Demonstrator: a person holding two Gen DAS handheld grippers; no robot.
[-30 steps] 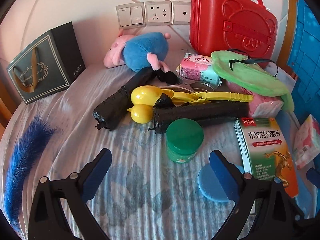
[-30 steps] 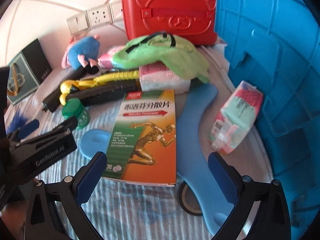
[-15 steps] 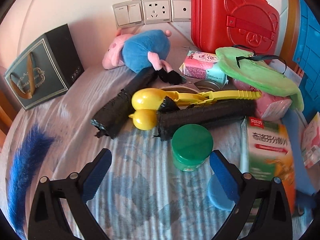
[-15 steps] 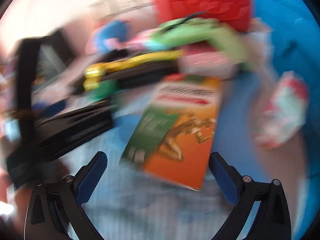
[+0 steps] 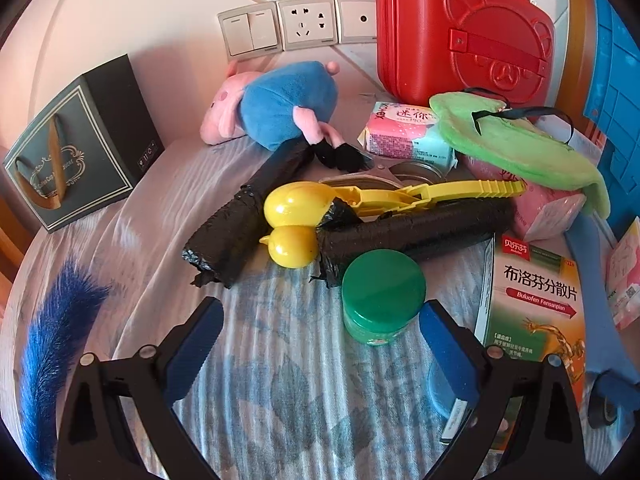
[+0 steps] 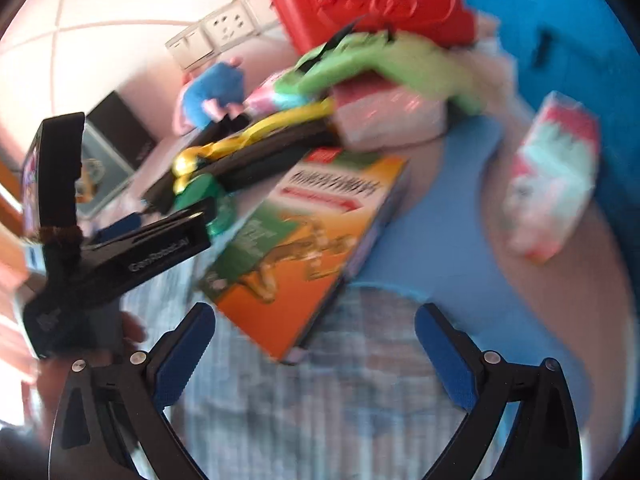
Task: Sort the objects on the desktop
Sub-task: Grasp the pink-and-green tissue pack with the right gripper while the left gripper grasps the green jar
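The left gripper (image 5: 320, 344) hovers with jaws apart, the green jar (image 5: 382, 294) just inside its right finger and touching a black roll (image 5: 416, 232). The right gripper (image 6: 314, 350), jaws also apart, faces the medicine box (image 6: 308, 248). Closing off-centre could tip the jar against the roll

Left gripper (image 5: 318, 334) hangs wide open over the striped cloth (image 5: 280, 400), green-lidded jar (image 5: 382, 294) just inside its right finger, medicine box (image 5: 536, 304) further right, black rolls (image 5: 412, 230) ahead.
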